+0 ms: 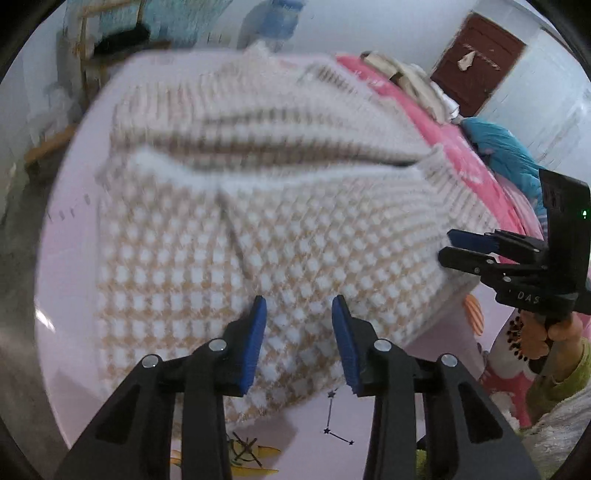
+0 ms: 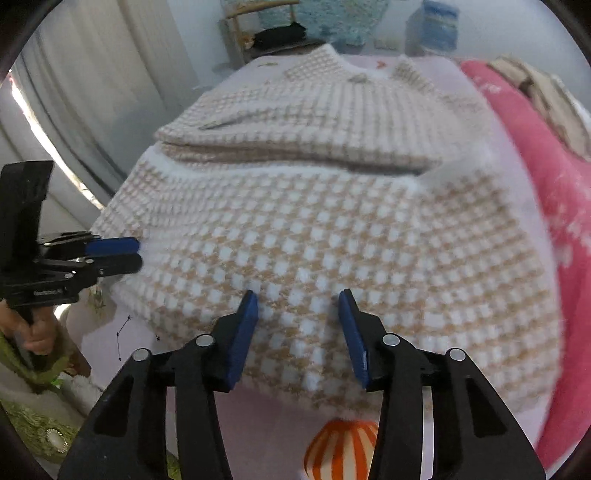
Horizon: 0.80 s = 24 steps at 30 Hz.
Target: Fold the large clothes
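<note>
A beige-and-white checked knit garment (image 1: 258, 221) (image 2: 332, 221) lies on the pale pink bed sheet (image 1: 62, 280) (image 2: 266, 421), with its upper part folded down into a thick ridge across the middle. My left gripper (image 1: 299, 301) hangs over the garment's near hem towards its left corner. Its blue pads stand apart and the knit shows in the gap. My right gripper (image 2: 299, 293) is over the near hem towards the right corner, likewise open. Each gripper shows from the side in the other's view, the right gripper (image 1: 445, 245) and the left gripper (image 2: 139, 253), both at the garment's side edges.
A pink blanket (image 1: 447, 144) (image 2: 557, 192) runs along the garment's right side, with a blue cloth (image 1: 506, 155) beyond it. A chair with dark items (image 2: 277, 33) stands past the bed's far end. Curtains (image 2: 85, 96) hang on the left. Hands (image 1: 561, 328) (image 2: 37, 332) hold the grippers.
</note>
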Motion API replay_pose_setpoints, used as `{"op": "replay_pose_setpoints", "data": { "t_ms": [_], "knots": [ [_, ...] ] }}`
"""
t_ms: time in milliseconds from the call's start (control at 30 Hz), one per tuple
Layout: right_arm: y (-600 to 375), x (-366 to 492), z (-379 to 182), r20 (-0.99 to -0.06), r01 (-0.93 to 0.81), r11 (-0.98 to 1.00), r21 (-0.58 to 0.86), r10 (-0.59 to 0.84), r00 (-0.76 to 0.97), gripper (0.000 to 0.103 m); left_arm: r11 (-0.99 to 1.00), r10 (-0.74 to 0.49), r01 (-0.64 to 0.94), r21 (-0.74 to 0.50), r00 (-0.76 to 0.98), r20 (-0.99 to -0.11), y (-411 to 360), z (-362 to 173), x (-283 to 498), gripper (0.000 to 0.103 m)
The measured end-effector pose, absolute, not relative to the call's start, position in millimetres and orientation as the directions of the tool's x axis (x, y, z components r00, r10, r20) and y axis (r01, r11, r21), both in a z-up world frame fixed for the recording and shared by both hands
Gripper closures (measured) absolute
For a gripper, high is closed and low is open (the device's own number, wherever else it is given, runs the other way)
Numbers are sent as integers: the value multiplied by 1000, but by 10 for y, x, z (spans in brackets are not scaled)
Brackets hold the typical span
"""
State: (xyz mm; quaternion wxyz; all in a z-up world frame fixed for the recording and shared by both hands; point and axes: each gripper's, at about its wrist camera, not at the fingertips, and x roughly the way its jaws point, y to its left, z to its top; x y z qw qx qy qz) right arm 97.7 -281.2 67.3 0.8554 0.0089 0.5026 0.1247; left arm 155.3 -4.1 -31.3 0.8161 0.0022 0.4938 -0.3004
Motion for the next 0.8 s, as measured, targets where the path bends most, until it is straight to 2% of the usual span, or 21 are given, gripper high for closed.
{"op": "replay_pose_setpoints", "data": {
  "t_ms": [100,200,433,600,700,800],
  "knots": [
    [-2737,952,701,-838,-250,953,172,275,471,65,762,-565,552,-337,314,-763,-111,-258,1503,68],
    [-2696,942,436,-868,-227,962,154,242,435,65,784,-526,513,-349,253,-812,-193,-558,1542,68],
    [-2892,831,504,-880,-165,955,246,292,375,65,770,-557,523,-366,272,-785,-69,-406,1435,68],
    [-2942,1106,789,-832,-150,971,184,236,502,66,753,-600,549,-363,346,-721,-124,-244,1659,68],
    [-3034,1291,615,-853,-97,974,206,227,471,66,819,-503,480,-316,333,-798,-191,-463,1860,68],
    [-3118,1279,405,-866,-58,963,261,261,427,66,815,-521,465,-345,331,-786,-70,-554,1781,68]
  ]
}}
